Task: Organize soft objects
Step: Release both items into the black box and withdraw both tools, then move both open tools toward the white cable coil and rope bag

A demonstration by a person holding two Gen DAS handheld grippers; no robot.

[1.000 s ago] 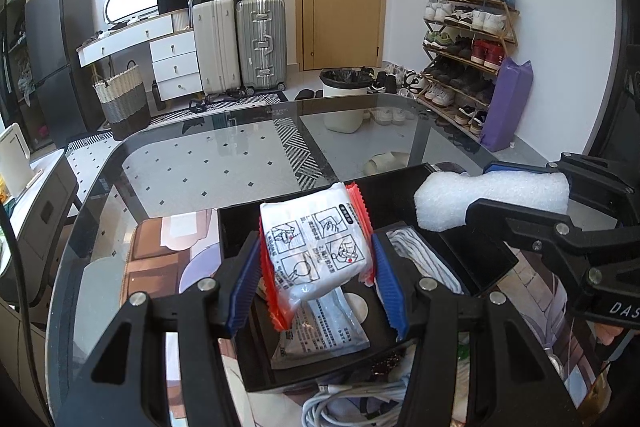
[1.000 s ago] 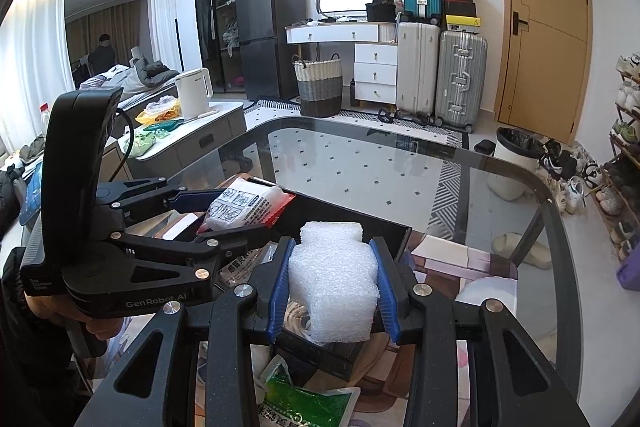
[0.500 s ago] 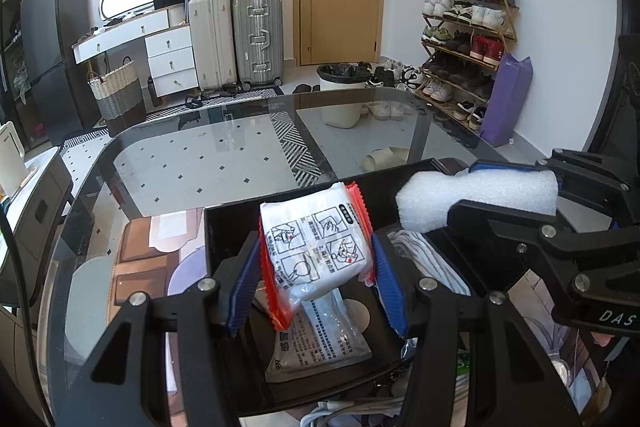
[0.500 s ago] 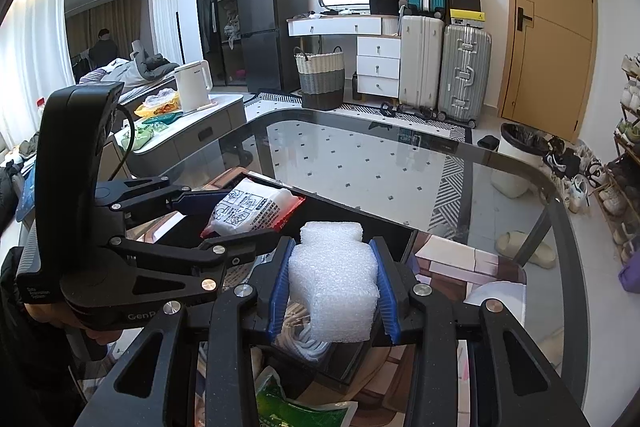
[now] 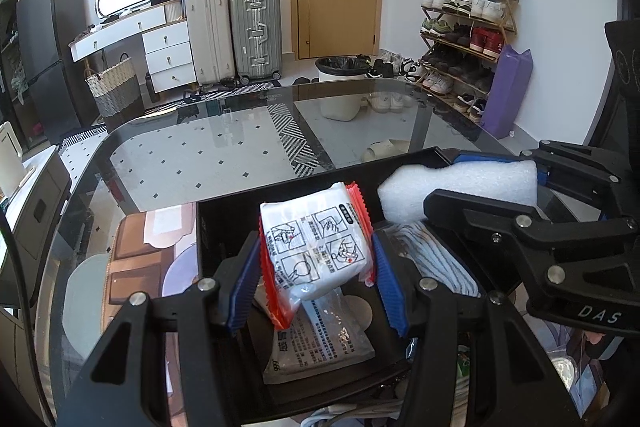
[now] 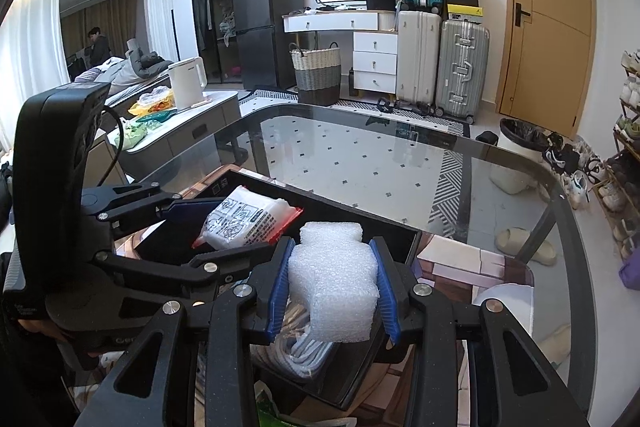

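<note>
Left wrist view: left gripper (image 5: 316, 263) is level, pointing across the glass table (image 5: 224, 155), held above the black tray (image 5: 224, 223). Its blue pads (image 5: 386, 279) are clamped on a white packet with red crimped edges (image 5: 316, 247); the packet stands tilted between them, printed with four instruction drawings. Under it, a flat clear-wrapped packet (image 5: 320, 335) lies on the tray floor, text too small to read. A folded pale-blue striped cloth (image 5: 436, 259) lies in the tray's right part, partly covered by the right gripper (image 5: 472, 183), which comes in from the right edge holding a white foam block (image 5: 460, 187) over the tray. White cables at the bottom edge are cut off.

Right wrist view: right gripper (image 6: 334, 287) is level, its fingers closed narrow on the white foam block (image 6: 334, 291), squeezing its sides. It sits above the black tray (image 6: 360, 215). The left gripper (image 6: 224, 223) enters from the left, holding the white packet (image 6: 244, 221) over the tray's far-left part. The hand behind it is mostly hidden. A green packet at the bottom edge is cut off.
</note>
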